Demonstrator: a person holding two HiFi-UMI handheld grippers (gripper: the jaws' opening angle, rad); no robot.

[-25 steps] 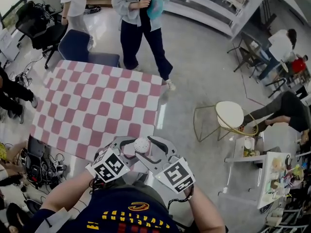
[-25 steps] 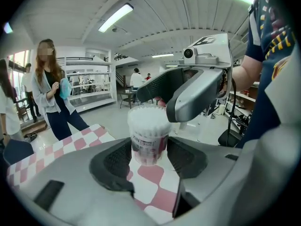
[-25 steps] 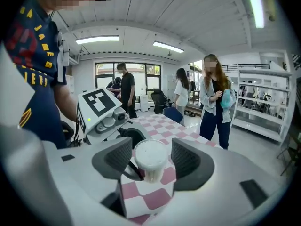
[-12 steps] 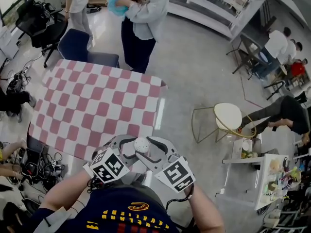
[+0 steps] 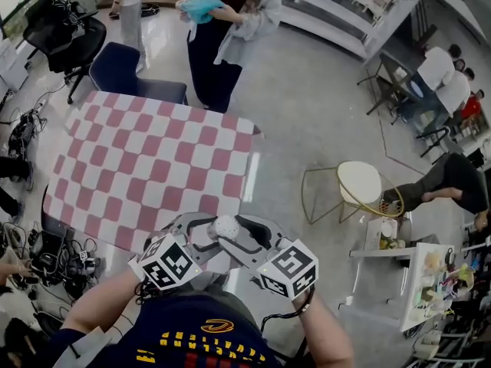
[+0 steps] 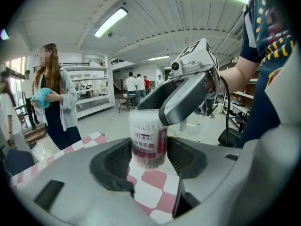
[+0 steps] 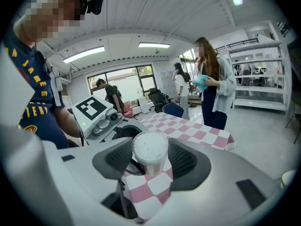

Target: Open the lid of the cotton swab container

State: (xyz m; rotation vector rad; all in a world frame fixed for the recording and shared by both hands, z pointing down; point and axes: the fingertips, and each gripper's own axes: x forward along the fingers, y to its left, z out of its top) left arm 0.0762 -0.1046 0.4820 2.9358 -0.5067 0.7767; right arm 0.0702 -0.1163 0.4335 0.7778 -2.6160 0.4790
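Observation:
A clear cotton swab container (image 6: 148,140) with a red label and a white lid (image 7: 150,147) is held upright in the air over the near edge of the pink-and-white checked table (image 5: 153,167). My left gripper (image 6: 149,157) is shut on its lower body, the pads pressing both sides. From the opposite side my right gripper (image 7: 150,160) is shut on the lid at the top. In the head view the lid (image 5: 225,226) shows between the two grippers' curved jaws, just ahead of the marker cubes (image 5: 167,263).
A person (image 5: 230,29) holding a blue cloth stands beyond the table's far edge, beside a blue chair (image 5: 130,71). A round yellow-framed stool (image 5: 360,182) is on the floor to the right. Cables (image 5: 31,251) lie left of the table. A cluttered white side table (image 5: 430,274) is at far right.
The right gripper's marker cube has swung a little to the right and turned. The container stays between both grippers. The standing person behind the table has shifted.

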